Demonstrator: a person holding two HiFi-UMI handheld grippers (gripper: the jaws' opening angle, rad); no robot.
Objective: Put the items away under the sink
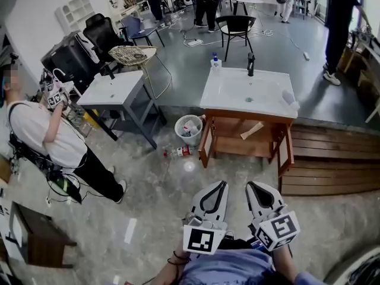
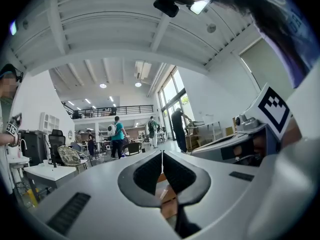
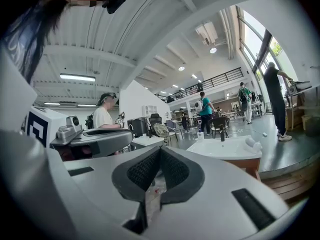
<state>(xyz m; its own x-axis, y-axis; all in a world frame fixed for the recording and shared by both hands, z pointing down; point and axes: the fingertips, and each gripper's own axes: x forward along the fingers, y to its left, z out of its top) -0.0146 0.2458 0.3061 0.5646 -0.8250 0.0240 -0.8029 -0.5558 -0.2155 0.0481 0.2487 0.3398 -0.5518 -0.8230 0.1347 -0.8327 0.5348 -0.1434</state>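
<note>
A white sink (image 1: 249, 91) with a black tap (image 1: 250, 64) stands on a wooden frame straight ahead; it also shows in the right gripper view as the sink (image 3: 225, 146). A wooden shelf (image 1: 234, 146) lies under it, with a light wooden piece (image 1: 252, 130) above it. A blue-capped bottle (image 1: 215, 60) stands at the basin's back left corner. On the floor to its left lie a bottle (image 1: 180, 152) and a small round thing (image 1: 189, 166). My left gripper (image 1: 221, 186) and right gripper (image 1: 252, 187) hang side by side in front of the sink, both shut and empty.
A white waste basket (image 1: 189, 129) stands by the sink's left leg. A second white sink table (image 1: 113, 91) is further left, with a person in a white shirt (image 1: 47, 135) beside it. Wooden boards (image 1: 332, 159) lie on the right, a dark low table (image 1: 32, 233) at the bottom left.
</note>
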